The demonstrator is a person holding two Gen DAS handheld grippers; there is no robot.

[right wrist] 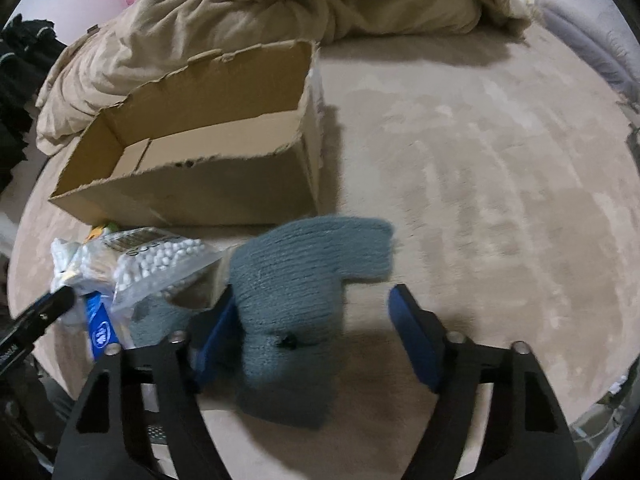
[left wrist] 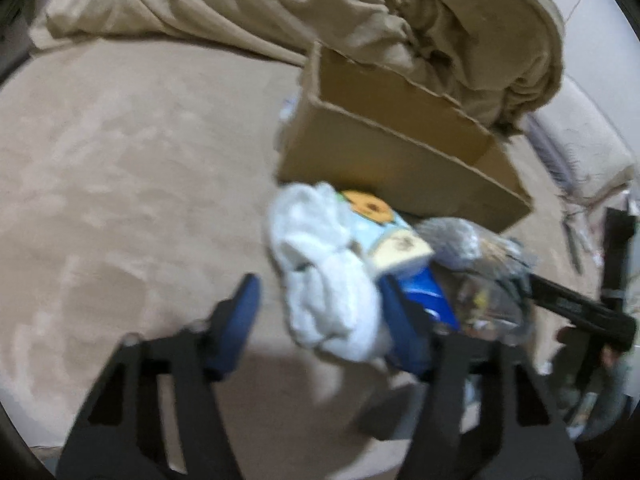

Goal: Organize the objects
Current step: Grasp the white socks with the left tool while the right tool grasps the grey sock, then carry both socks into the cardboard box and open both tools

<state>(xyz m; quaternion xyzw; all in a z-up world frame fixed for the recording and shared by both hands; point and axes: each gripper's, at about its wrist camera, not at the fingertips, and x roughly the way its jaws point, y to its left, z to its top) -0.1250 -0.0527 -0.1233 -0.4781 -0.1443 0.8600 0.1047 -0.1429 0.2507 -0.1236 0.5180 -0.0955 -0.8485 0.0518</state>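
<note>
An open, empty cardboard box (left wrist: 400, 152) (right wrist: 192, 184) stands on a beige bed cover. In front of it lies a small pile. The pile holds a white cloth (left wrist: 328, 280), a pale card with an orange picture (left wrist: 372, 208), a blue packet (left wrist: 432, 296) (right wrist: 98, 328) and a clear bag of white beads (right wrist: 156, 264). My left gripper (left wrist: 320, 304) is open around the white cloth, which rests against the right pad only. My right gripper (right wrist: 314, 296) is open around a grey-blue knitted piece (right wrist: 296, 320). The knit lies against the left pad, and a gap remains at the right one.
A crumpled tan blanket (left wrist: 360, 12) (right wrist: 280, 12) is heaped behind the box. Bare beige cover (left wrist: 120, 160) (right wrist: 500, 180) spreads to the left in the left wrist view and to the right in the right wrist view. Dark clothing (right wrist: 20, 80) lies at the far left edge.
</note>
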